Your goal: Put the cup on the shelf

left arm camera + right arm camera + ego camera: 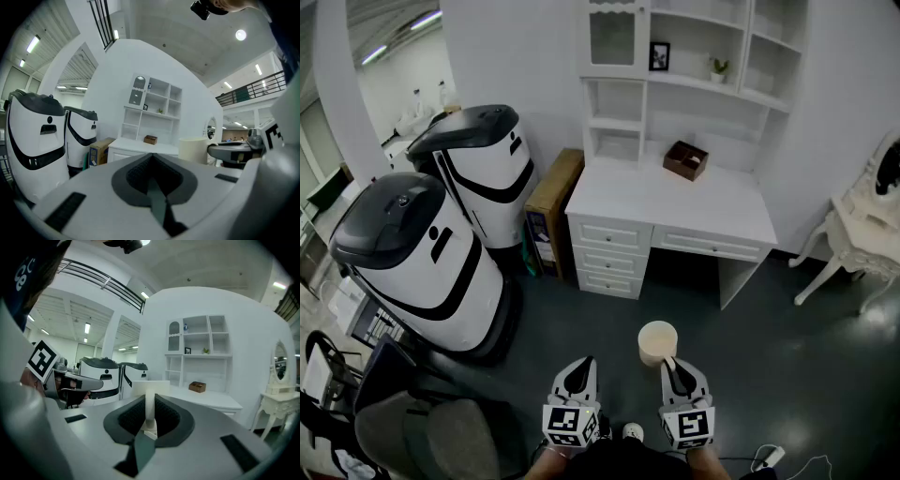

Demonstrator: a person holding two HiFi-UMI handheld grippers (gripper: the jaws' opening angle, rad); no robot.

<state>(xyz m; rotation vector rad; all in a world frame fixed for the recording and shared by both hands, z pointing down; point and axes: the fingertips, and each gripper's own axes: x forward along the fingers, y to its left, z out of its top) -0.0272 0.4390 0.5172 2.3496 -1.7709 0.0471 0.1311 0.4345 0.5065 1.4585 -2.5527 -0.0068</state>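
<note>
Nearly level, the right hand-held gripper (673, 364) pinches the cup (656, 339), the left hand-held gripper (579, 368) alongside pressed together.

White desk (673, 201), dark floor (769, 342), white wall (534, 66)

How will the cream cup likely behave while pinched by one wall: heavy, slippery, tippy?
The cup looks thin-walled and open-topped, so it is probably light. The right gripper pinches only one wall, so the cup may pivot or slip. Its smooth, plain sides suggest some slipperiness.
</note>
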